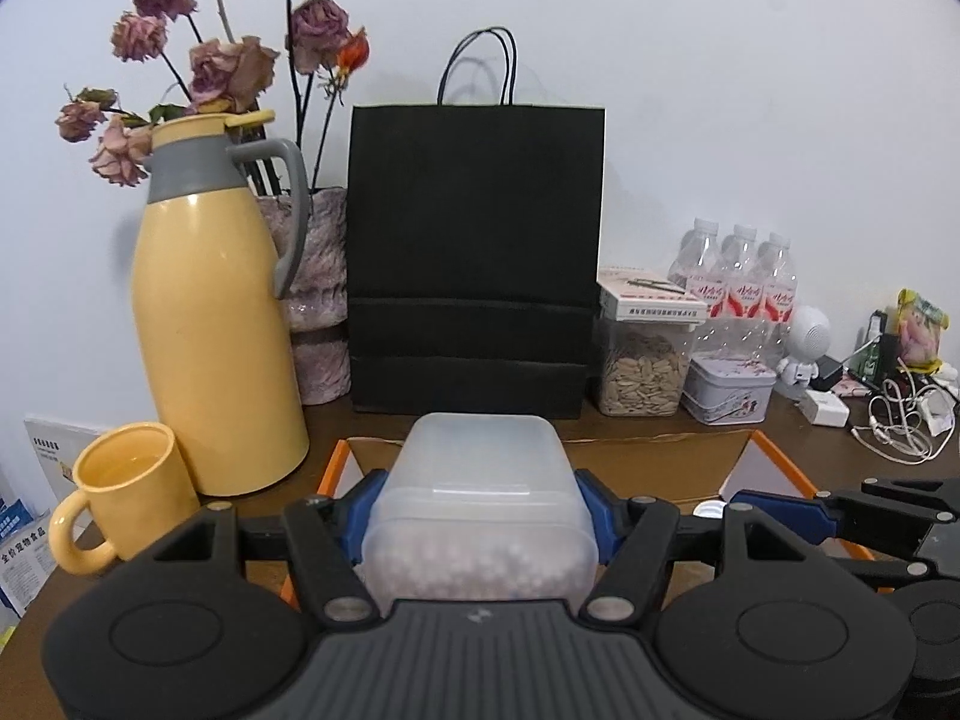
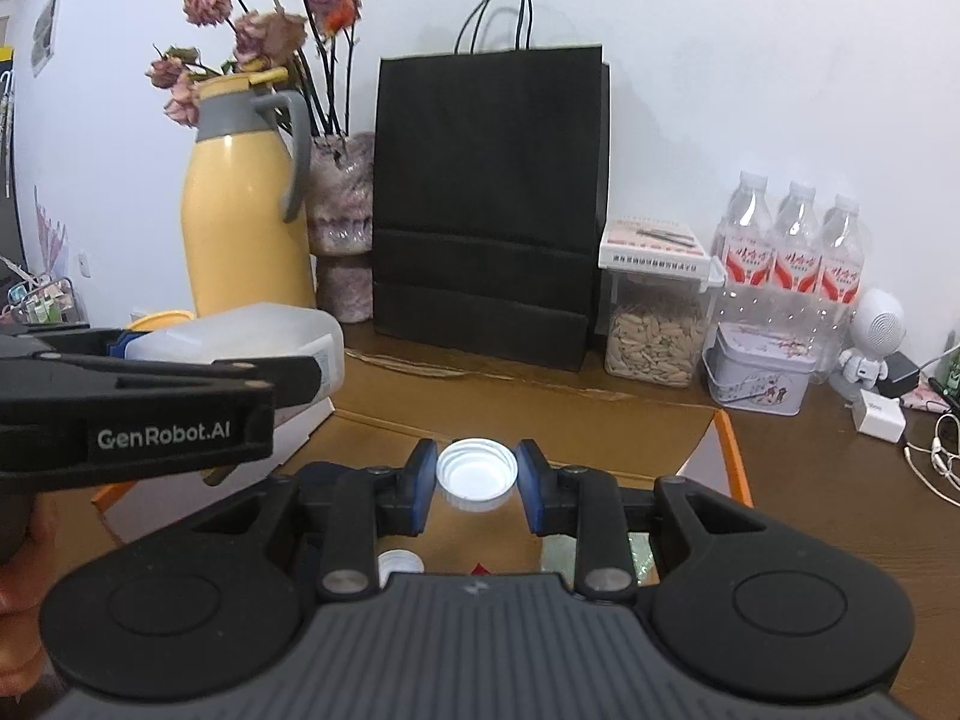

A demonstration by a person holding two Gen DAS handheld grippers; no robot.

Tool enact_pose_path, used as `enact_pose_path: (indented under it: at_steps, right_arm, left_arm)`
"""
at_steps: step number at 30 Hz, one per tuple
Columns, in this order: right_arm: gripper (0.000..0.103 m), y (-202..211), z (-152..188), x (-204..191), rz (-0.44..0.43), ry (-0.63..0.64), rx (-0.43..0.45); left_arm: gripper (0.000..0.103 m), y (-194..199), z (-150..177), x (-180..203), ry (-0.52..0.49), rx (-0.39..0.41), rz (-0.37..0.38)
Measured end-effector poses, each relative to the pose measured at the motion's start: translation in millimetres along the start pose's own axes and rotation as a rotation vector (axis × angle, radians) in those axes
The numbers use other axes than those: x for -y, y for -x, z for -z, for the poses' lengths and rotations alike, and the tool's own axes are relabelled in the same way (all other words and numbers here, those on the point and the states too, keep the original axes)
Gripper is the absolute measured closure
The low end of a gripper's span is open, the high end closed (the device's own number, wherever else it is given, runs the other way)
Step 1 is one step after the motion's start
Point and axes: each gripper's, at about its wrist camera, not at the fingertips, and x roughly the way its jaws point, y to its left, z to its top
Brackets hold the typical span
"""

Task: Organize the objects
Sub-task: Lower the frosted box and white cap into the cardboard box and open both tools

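brown desk [image 1: 780, 420] against white wall, far edge cluttered. far left yellow jug [image 1: 216, 324] partly hides the vase [image 1: 321, 300]; black bag [image 1: 477, 258] mid, seed jar [image 1: 642, 372] and bottles [image 1: 741, 276] right. left gripper [image 1: 480, 516] clamps a translucent box [image 1: 480, 504] sideways, contents blurry pale beads, bottom cut off. right gripper [image 2: 478, 480] pinches a white cap [image 2: 477, 474] over the cardboard tray [image 2: 600, 432]; second cap [image 2: 399, 564] half hidden below.

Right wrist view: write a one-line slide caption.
Right hand-held gripper pinches a white bottle cap above an open cardboard box.
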Motion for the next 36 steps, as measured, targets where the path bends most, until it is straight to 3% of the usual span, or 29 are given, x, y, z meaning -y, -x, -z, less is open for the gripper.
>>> enact_pose_path:
  at_steps: [10, 22, 23, 24, 25, 26, 28, 36]
  right_arm:
    - [0.074, -21, 6, 3, 0.017, -0.002, -0.04]
    - [0.073, -24, 8, 3, 0.016, -0.004, -0.058]
    - [0.069, -24, 9, 4, 0.019, -0.005, -0.06]
    - [0.061, -24, 8, 4, 0.025, -0.006, -0.064]
    - [0.037, -25, 9, 4, 0.038, -0.006, -0.069]
    - [0.015, -25, 9, 5, 0.049, -0.006, -0.069]
    - [0.001, -24, 9, 4, 0.07, 0.002, -0.067]
    - [0.0, -26, 10, 6, 0.084, 0.001, -0.076]
  left_arm:
    - [0.039, -29, -1, -6, -0.023, -0.032, -0.004]
    - [0.038, -28, 6, -1, -0.037, -0.041, -0.007]
    - [0.038, -28, 5, -2, -0.033, -0.042, -0.007]
    - [0.029, -27, 4, -3, -0.025, -0.036, -0.007]
    - [0.02, -27, 4, -5, -0.013, -0.031, -0.01]
    - [0.002, -27, 3, -7, 0.005, -0.027, -0.016]
    - [0.0, -26, 2, -11, 0.034, -0.022, -0.024]
    - [0.0, -31, 2, -13, 0.04, -0.053, -0.022]
